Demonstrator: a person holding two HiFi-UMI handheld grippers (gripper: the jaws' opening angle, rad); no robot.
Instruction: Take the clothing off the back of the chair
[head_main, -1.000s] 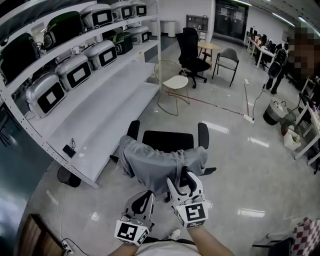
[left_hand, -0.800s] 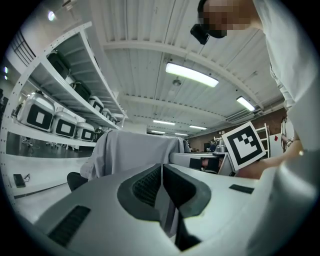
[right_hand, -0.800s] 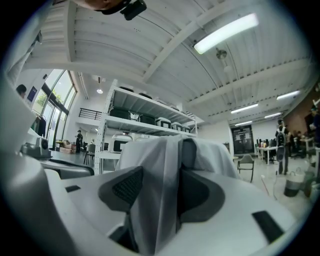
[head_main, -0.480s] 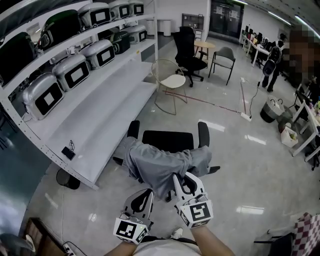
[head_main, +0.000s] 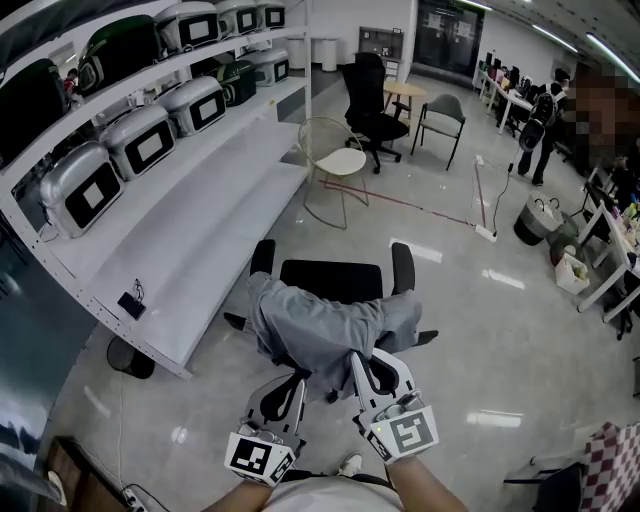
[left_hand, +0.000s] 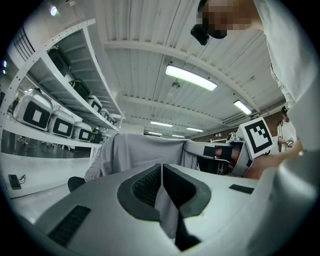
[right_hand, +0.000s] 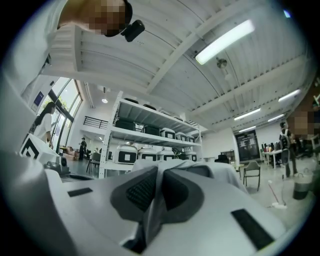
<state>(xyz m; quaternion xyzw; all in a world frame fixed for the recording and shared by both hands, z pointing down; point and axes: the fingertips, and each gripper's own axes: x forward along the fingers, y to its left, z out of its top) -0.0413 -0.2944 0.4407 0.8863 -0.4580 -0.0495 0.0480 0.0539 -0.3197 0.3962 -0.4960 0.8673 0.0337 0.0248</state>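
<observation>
A grey garment (head_main: 320, 325) hangs over the back of a black office chair (head_main: 335, 281) just in front of me. My left gripper (head_main: 288, 388) is shut on the garment's near hem, and a fold of grey cloth (left_hand: 162, 205) shows pinched between its pads. My right gripper (head_main: 366, 364) has just been closing and is now shut on the hem further right, with cloth (right_hand: 150, 210) between its pads. Beyond each pair of jaws the draped garment (left_hand: 135, 155) (right_hand: 219, 171) spreads across the chair back.
White shelving (head_main: 200, 250) with several grey appliances (head_main: 150, 140) runs along the left. Behind the chair stand a wire chair (head_main: 335, 165), a black office chair (head_main: 375, 100) and a grey chair (head_main: 440, 115). A power strip (head_main: 487, 232) lies on the floor; a person (head_main: 535, 120) stands far right.
The right gripper's jaws went from open to shut on the garment's hem and rose a little. The cloth has bunched up toward the grippers. The left gripper kept its grip.
</observation>
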